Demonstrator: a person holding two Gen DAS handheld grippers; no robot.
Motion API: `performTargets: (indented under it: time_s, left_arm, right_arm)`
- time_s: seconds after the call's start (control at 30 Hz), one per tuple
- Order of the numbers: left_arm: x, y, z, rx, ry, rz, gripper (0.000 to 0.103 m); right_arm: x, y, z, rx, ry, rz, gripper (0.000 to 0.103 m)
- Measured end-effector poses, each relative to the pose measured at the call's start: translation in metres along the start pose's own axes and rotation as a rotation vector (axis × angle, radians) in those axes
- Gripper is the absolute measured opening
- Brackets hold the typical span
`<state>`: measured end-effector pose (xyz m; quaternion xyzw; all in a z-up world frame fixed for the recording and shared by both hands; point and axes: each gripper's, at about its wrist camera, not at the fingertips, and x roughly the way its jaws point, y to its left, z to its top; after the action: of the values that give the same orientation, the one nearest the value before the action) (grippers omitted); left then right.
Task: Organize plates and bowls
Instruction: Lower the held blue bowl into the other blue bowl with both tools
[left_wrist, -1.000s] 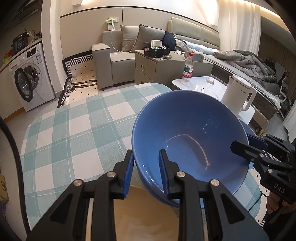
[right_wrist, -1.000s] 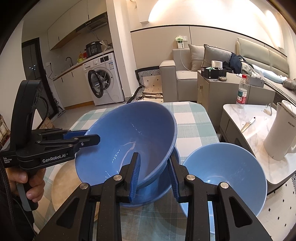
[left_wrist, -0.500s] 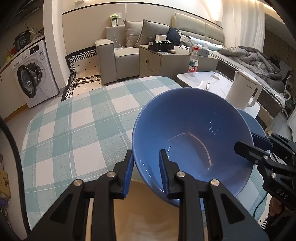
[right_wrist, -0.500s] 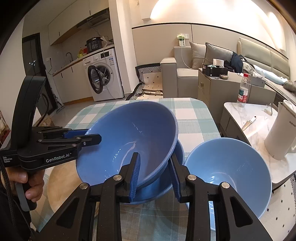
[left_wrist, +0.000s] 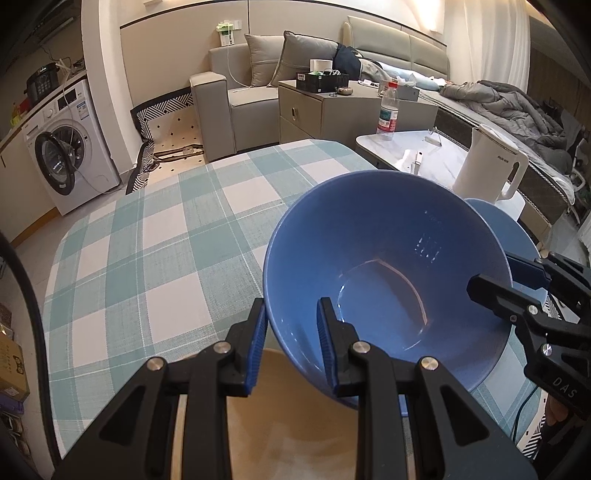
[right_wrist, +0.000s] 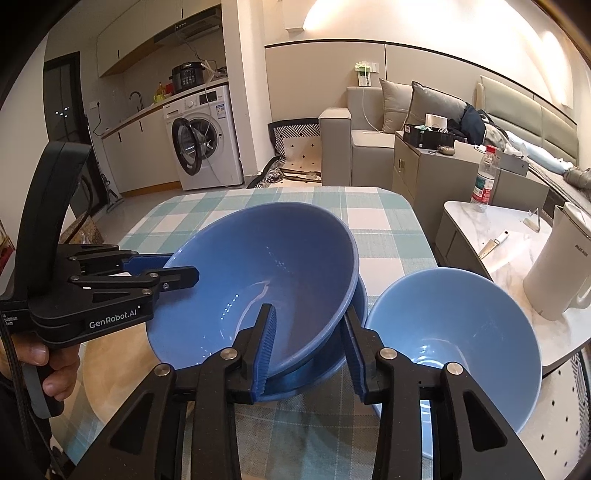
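The tilted top bowl (right_wrist: 258, 280) sat nested in a lower bowl (right_wrist: 332, 365), its near-left rim clamped by the left gripper (left_wrist: 291, 343), while the right gripper (right_wrist: 308, 350), straddling the opposite rim, had just been opening.

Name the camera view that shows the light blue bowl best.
The right wrist view: the light blue bowl sits whole on the checked tablecloth, interior visible, right of the stacked dark blue bowls. The left wrist view shows only a rim sliver behind the tilted dark bowl.
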<state>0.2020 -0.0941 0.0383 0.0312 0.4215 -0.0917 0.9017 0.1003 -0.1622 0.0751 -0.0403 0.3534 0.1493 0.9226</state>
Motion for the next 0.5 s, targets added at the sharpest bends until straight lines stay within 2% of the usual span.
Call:
performTargets:
  time_s: [0.23,0.5]
  left_arm:
    - [0.005,-0.002,-0.002,0.003,0.013,0.001,0.025]
    - [0.011,-0.003,-0.004,0.009,0.027,-0.001,0.025]
  right_arm:
    - [0.004,0.001,-0.003,-0.021,0.01,-0.023,0.04]
    - [0.005,0.002,-0.006,-0.029,0.016,-0.022,0.047]
